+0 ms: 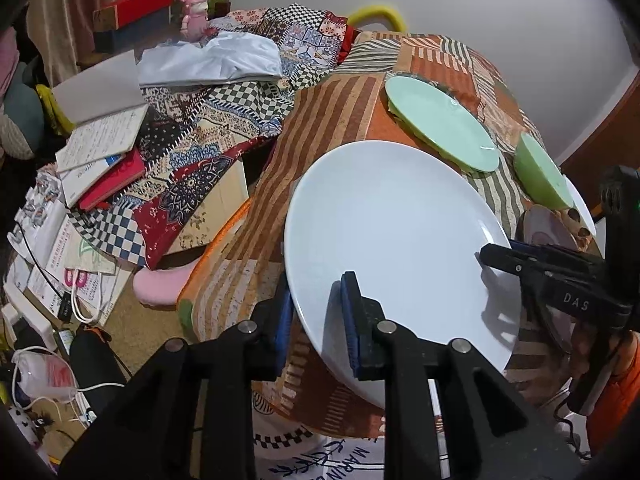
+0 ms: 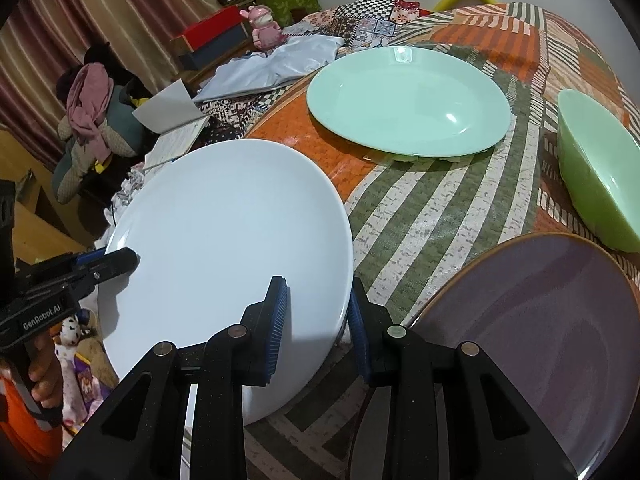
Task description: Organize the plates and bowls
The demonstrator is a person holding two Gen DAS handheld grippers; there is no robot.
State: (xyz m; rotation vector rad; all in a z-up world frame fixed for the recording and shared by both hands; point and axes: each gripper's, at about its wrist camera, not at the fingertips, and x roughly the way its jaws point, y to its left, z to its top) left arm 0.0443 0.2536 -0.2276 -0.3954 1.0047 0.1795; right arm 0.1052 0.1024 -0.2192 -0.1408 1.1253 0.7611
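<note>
A large white plate (image 1: 392,232) (image 2: 224,232) hangs over the near left edge of the table, held by both grippers. My left gripper (image 1: 318,320) is shut on its near rim, one blue pad above and one below. My right gripper (image 2: 318,324) is shut on the plate's right rim; it shows in the left wrist view as the right gripper (image 1: 492,256) clamped at that side. In the right wrist view the left gripper (image 2: 124,262) bites the plate's left rim. A mint plate (image 2: 408,100) and a green bowl (image 2: 596,168) rest farther back.
A purple plate (image 2: 540,340) lies on the striped tablecloth (image 2: 420,208) just right of my right gripper. Books, patterned cloths and a pink toy figure (image 1: 196,14) crowd the lower surface to the left. A hand and an orange sleeve (image 2: 24,412) hold the left gripper.
</note>
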